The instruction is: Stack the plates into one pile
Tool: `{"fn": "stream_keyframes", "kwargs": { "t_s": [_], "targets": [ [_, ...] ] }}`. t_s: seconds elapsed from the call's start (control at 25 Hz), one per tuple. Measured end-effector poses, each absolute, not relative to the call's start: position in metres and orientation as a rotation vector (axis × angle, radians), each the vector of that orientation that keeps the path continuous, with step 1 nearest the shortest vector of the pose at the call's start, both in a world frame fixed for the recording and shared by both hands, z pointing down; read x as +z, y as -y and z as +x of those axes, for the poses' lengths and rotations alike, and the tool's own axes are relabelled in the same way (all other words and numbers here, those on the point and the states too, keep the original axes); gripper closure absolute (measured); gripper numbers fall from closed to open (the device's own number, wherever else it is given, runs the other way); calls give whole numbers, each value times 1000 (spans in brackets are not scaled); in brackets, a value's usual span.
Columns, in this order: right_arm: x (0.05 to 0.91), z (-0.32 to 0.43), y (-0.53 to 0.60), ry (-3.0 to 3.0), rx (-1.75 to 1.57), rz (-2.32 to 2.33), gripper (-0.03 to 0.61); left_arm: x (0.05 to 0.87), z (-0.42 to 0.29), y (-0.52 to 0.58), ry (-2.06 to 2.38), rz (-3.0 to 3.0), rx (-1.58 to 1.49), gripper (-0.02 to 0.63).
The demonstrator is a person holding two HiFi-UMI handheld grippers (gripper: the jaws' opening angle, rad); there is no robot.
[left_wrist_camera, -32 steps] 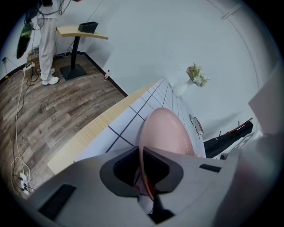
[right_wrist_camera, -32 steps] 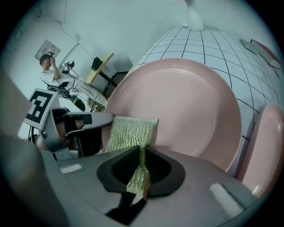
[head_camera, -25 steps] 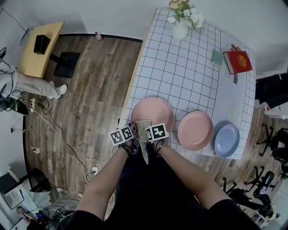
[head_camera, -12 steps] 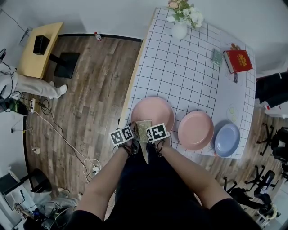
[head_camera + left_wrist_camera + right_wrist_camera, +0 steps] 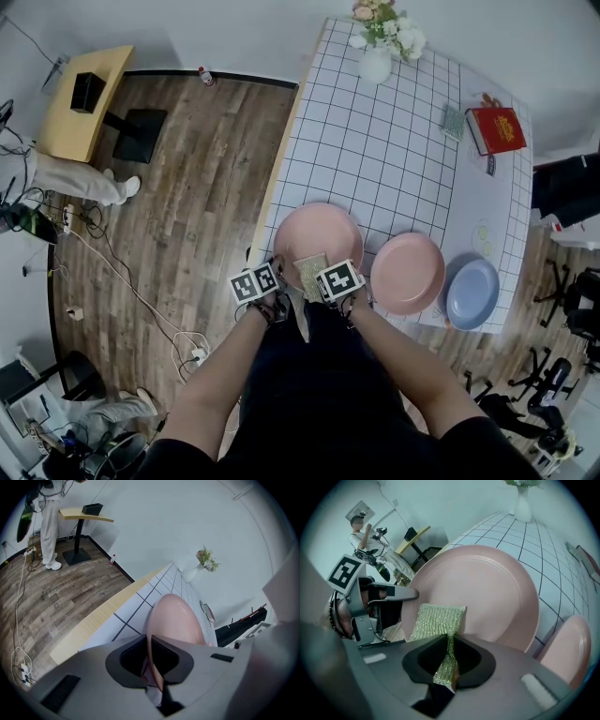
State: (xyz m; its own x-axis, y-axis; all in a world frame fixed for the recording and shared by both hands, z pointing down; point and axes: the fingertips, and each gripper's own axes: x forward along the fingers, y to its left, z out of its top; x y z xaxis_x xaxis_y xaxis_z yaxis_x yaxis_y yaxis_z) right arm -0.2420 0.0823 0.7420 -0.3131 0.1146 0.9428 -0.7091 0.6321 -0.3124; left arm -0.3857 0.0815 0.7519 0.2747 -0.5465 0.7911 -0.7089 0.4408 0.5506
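Pinching the near rim of the big pink plate [image 5: 176,620], the left gripper [image 5: 149,658] has its jaws almost together, with only the thin edge of the plate between the pads. The right gripper [image 5: 449,660] is just beside it, and its jaws are closed narrow on a green glittering cloth [image 5: 438,618]. The free end of the cloth stands out in front of the jaws, over the near part of the same plate; I cannot tell if it touches the plate.

Seen from the head view, this big plate sits at the near left corner of the white table [image 5: 375,141], which has a pattern of dark squares. To its right, close but apart, is a smaller pink plate [image 5: 407,272], and right beside that one, at the near right corner, a blue plate [image 5: 472,292]. The three plates are side by side, none on top of another.

Far on the table stand a white vase with flowers [image 5: 375,61] and, at the right edge, a red book [image 5: 495,129]. On the wooden floor [image 5: 187,206] at the left are a small yellow table [image 5: 84,103] and a person [image 5: 66,178] in light trousers.
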Motion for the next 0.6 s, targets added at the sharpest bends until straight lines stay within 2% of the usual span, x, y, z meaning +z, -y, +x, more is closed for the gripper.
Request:
{"fn": "stream_keyframes", "kwargs": {
  "t_s": [0.6],
  "targets": [
    [737, -202, -46, 1683, 804, 546, 522, 751, -386, -81, 1388, 1212, 154, 603]
  ]
}}
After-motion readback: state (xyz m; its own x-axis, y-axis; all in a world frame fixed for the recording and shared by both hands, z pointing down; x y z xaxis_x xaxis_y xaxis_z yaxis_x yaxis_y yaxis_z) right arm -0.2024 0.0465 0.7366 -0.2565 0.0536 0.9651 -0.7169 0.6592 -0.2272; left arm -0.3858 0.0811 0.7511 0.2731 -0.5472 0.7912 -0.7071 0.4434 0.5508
